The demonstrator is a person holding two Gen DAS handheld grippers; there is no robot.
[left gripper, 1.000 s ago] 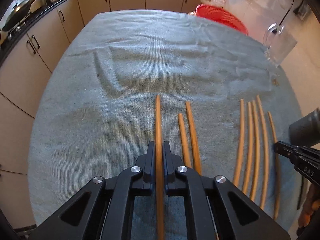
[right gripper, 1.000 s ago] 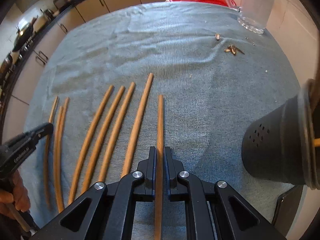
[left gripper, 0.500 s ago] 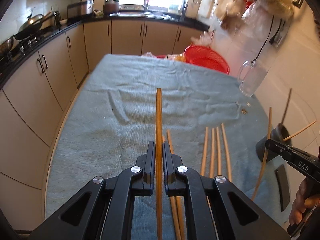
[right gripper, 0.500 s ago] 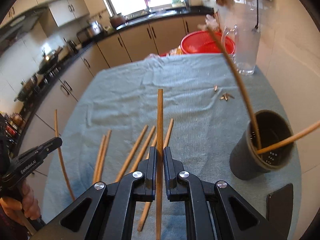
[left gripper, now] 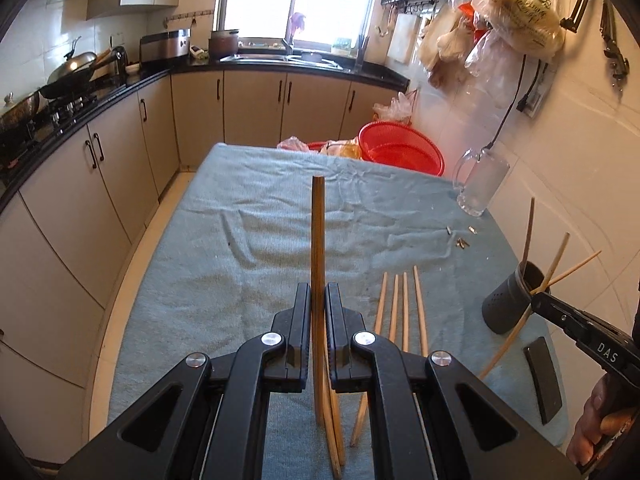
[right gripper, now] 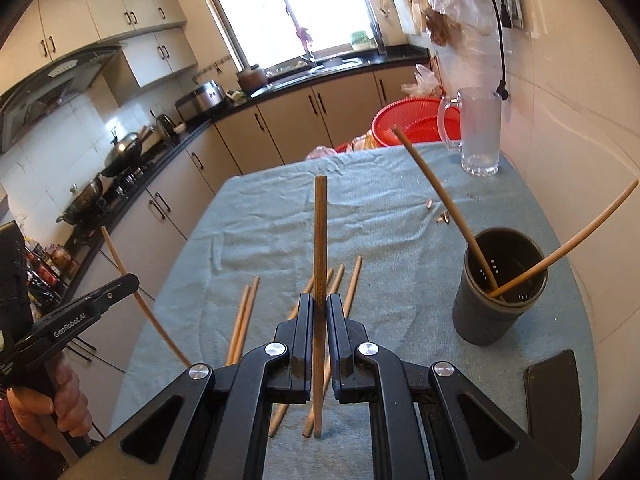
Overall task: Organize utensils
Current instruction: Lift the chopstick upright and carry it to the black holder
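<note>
left gripper (left gripper: 318, 304) clamped on a thin wooden chopstick (left gripper: 318, 240), lifted off the blue-grey towel (left gripper: 260, 240). right gripper (right gripper: 319, 312) clamped on another wooden chopstick (right gripper: 320, 240); dark cylindrical holder cup (right gripper: 500, 284) to its right, loose wooden chopsticks (right gripper: 244, 316) below-left.

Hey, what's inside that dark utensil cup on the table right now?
In the right wrist view, two chopsticks lean inside the dark cup, sticking out above its rim. Small holes dot the inner wall. The cup's bottom is in shadow, so anything lying there cannot be seen.
</note>
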